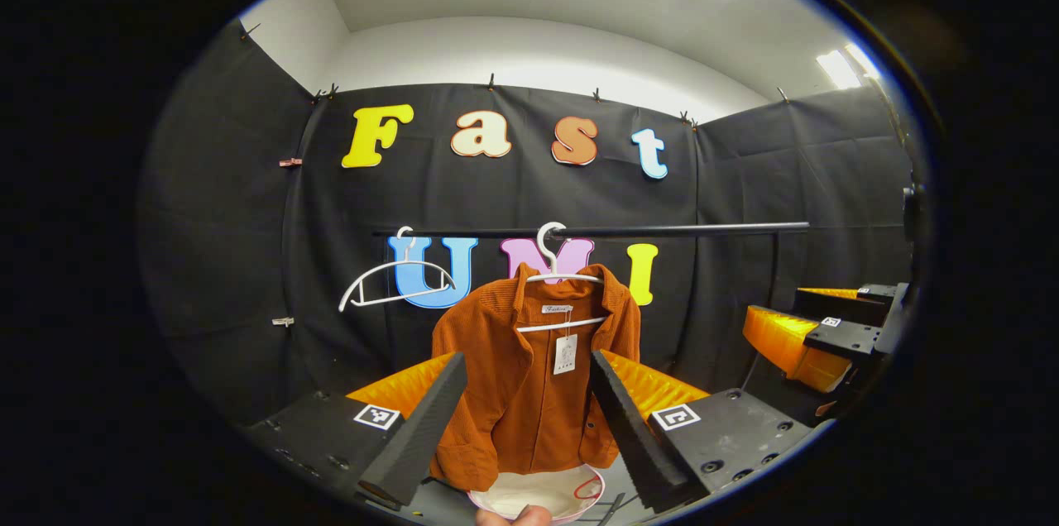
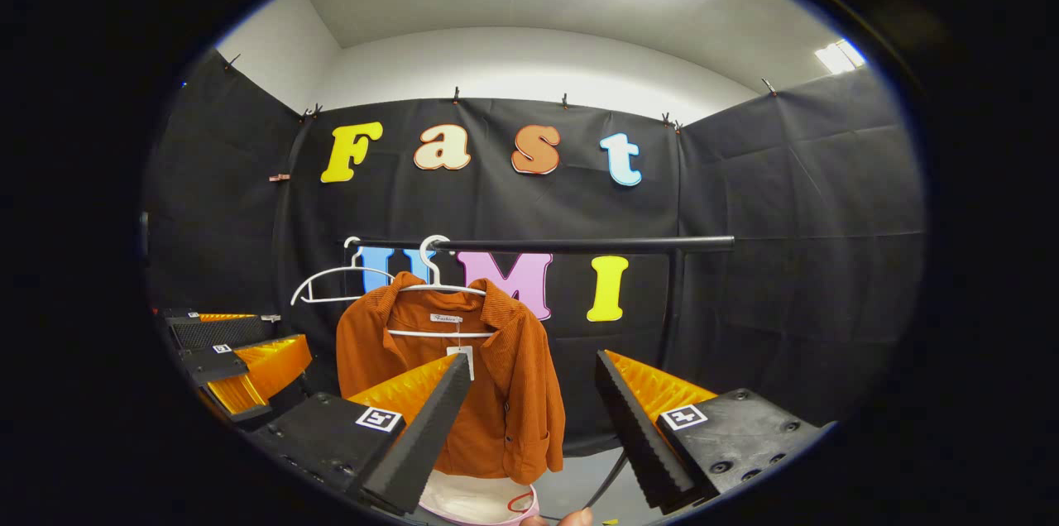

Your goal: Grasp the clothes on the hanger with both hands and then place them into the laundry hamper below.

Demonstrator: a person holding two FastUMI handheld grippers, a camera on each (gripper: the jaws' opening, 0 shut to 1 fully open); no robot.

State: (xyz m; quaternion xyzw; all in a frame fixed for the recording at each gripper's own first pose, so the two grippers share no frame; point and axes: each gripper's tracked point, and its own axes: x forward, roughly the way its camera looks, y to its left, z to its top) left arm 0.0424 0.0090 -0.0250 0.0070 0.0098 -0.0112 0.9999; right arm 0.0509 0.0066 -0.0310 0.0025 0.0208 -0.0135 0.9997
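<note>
Nothing done yet, by the look of it: shirt [image 1: 529,377] hangs on its hanger [image 1: 556,261] on the rail [image 1: 662,229], hamper [image 1: 542,494] right below. Left gripper [image 1: 529,427] fingers wide, empty, aimed at shirt but apart from it. Right gripper [image 2: 529,427] also wide, empty, shirt off to its left. Left to do: grasp w/ both, lift off, drop in hamper.

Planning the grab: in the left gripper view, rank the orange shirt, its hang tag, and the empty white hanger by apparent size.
1. orange shirt, clearly largest.
2. empty white hanger, wide but thin.
3. hang tag, smallest.
All three hang at the rail, so distance hardly skews this.
</note>
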